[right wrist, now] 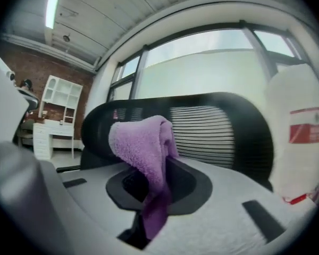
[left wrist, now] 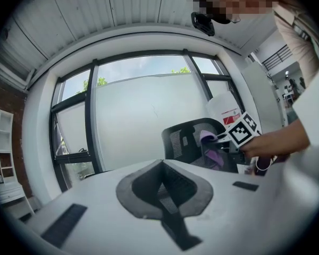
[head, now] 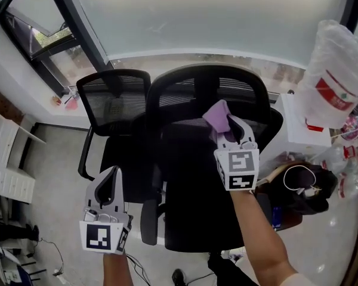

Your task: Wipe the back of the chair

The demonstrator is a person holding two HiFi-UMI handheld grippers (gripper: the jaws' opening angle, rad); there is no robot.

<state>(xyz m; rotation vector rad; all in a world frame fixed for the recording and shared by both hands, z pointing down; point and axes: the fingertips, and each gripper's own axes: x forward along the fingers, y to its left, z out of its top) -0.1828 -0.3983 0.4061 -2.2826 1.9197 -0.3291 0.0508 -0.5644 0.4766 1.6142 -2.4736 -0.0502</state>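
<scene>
Purple cloth [head: 218, 115] is pinched in the right gripper [head: 227, 127], with one fold bunched above the jaws and a loose tail hanging below. It is held at the back of the black chair [head: 179, 97], centre and far; contact cannot be confirmed. The left gripper [head: 111, 177] is held low at near left, its jaws pressed together on nothing, well apart from the chair. Left unsteadied, the chair could be swivelled or rolled away by a firm stroke. The cloth could be snagged and dragged free. The bottle [head: 334, 64] at far right could be knocked by a wide sweep.
</scene>
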